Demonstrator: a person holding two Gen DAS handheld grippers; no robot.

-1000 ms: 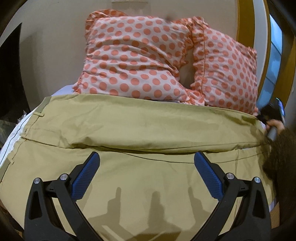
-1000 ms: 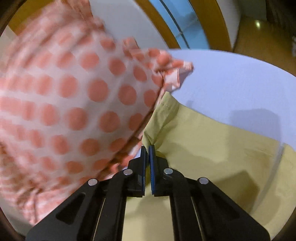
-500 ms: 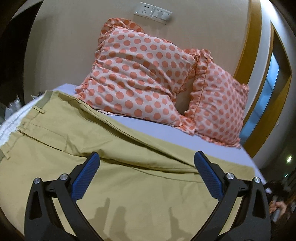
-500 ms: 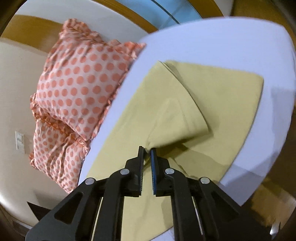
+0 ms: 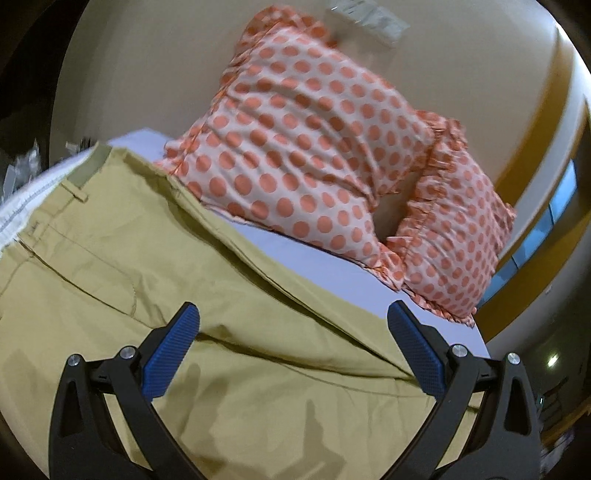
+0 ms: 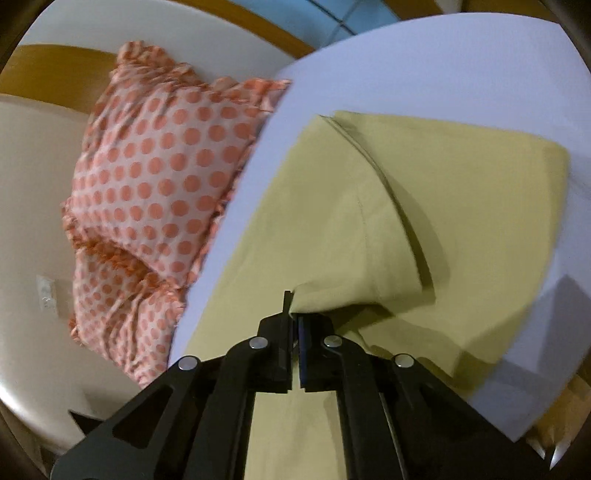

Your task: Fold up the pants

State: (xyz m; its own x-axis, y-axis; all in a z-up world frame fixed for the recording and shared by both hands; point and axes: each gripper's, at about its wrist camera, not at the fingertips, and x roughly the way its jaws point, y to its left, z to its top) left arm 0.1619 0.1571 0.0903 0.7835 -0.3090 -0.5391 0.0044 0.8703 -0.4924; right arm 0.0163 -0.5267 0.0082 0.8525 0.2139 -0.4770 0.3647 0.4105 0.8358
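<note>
I am looking down on khaki pants (image 5: 229,280) lying spread across a bed sheet (image 5: 317,262) of pale lavender. From the left wrist view the waistband (image 5: 86,171) with a belt loop is sitting at the upper left, near the sheet's edge, and the fabric is running rightward beneath my left gripper (image 5: 293,347). That gripper is hovering over the cloth with its blue pads (image 5: 171,354) spread wide apart, gripping nothing.

My right gripper (image 6: 294,325) is pinching a corner of the trouser leg (image 6: 332,229) between fingers pressed nearly together; the fabric is bunching right at the tips. From that pinch the leg is lifting off the layer below and draping back over the rest of the pants, casting a dark shadow along its right edge. I think it is the hem end that I am holding, though motion blur is making the stitching hard to read.

Two polka-dot pillows (image 5: 314,147), white with orange spots and ruffled edges, are leaning against the beige wall just beside the pants' far edge. A wall socket plate (image 5: 364,20) is showing above them, blurred.
</note>
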